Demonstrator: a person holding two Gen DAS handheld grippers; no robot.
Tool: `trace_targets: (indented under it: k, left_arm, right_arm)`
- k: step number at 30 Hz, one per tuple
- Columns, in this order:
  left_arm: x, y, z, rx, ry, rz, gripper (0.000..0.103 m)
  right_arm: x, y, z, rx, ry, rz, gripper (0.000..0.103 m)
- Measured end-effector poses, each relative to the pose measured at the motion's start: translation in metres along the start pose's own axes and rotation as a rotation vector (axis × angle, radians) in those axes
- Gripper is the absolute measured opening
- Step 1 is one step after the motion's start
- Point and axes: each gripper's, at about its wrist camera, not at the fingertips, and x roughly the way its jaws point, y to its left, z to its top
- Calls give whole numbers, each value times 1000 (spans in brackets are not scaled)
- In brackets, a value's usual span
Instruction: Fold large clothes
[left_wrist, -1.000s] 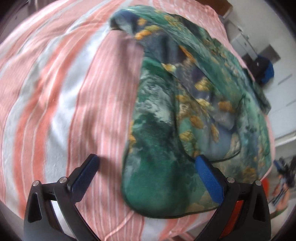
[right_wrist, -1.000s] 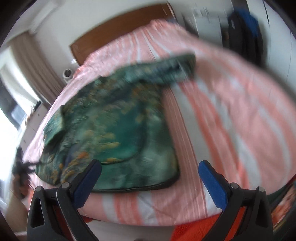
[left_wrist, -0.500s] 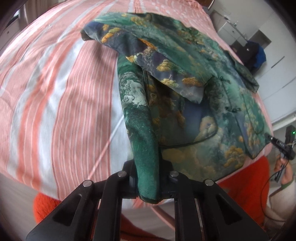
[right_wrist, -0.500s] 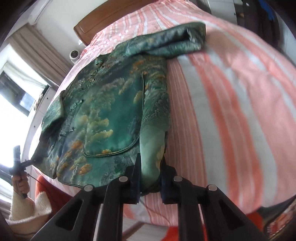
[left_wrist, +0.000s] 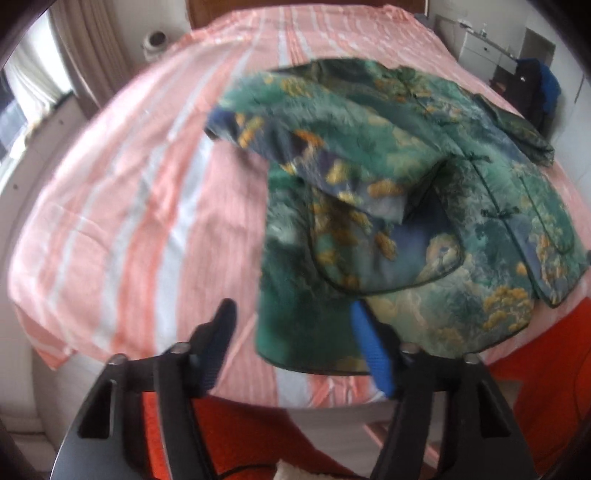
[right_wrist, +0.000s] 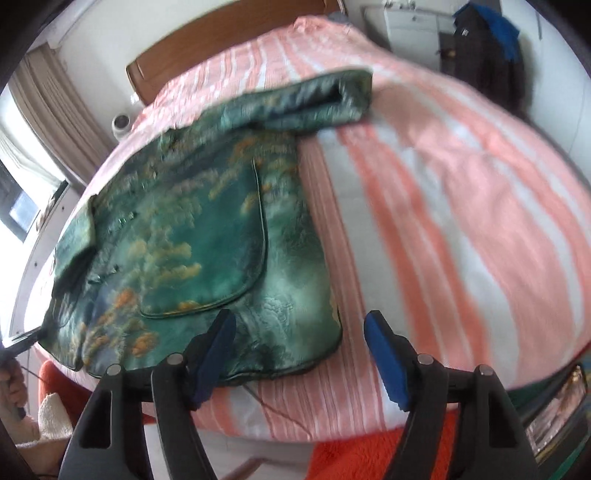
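A green patterned jacket (left_wrist: 388, 206) with gold and blue print lies spread on the striped bed (left_wrist: 147, 192). One sleeve is folded across its front in the left wrist view. My left gripper (left_wrist: 295, 347) is open and empty, just off the jacket's near left hem corner. In the right wrist view the jacket (right_wrist: 207, 236) lies left of centre with its other sleeve stretched toward the headboard. My right gripper (right_wrist: 301, 354) is open and empty, above the near right hem corner.
The pink and white striped bed (right_wrist: 461, 206) fills both views. An orange rug (left_wrist: 535, 387) lies on the floor below the bed's foot. A wooden headboard (right_wrist: 221, 40) and white cabinets with dark clothing (right_wrist: 484, 48) stand at the back.
Both grippers were shut on the jacket's hem corners half a second ago. They have let go, opened and pulled back from the bed edge. The hem now lies flat.
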Motion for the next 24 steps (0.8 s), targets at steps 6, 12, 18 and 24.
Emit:
trace_targets:
  k: [6,12,18,24]
  left_arm:
    - [-26,-11,10,23,-84,93,73]
    - [-34,-27,11,72,-118,138,74]
    - [-42,-29,7,93,-129,153,74]
    - [-43,-34,9,107,-131,160,75]
  right_arm:
    - [-37,26,-13,-26,-107,-22,76]
    - [-42,68,-24,-129,-141,-1,77]
    - [-34,88,-33,-174,-123,23,77]
    - [-37,94,-39,-196,-129,26,77]
